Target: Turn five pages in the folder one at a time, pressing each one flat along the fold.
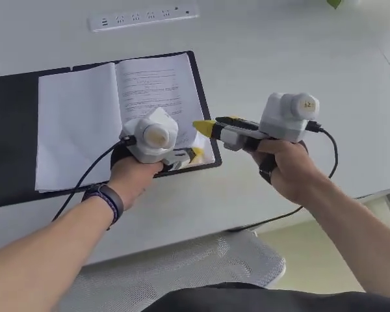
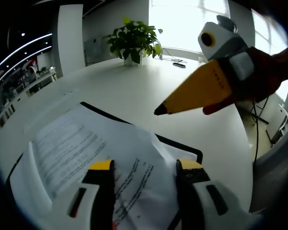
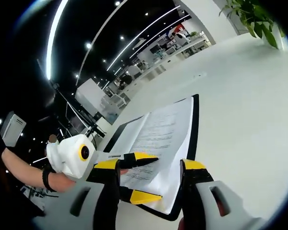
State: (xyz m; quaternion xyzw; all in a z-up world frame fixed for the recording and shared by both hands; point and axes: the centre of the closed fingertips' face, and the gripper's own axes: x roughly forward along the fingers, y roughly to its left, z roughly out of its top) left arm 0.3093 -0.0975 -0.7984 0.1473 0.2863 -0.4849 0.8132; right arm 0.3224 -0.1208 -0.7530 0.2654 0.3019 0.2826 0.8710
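As the folder (image 1: 13, 130) lies open on the table (image 1: 279, 52), fold running away from the person, left tool (image 1: 194, 155), jaws apart, hovers over the near corner of the right page (image 1: 156, 84); right tool (image 1: 205, 127), also open, sits just rightward.

Printed lines on folder page (image 1: 157, 84) too small; nothing legible.

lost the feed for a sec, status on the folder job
Left hand-held gripper open over lower corner of right page; right hand-held gripper open beside it. Folder lies open. Power strip behind, not blocking.
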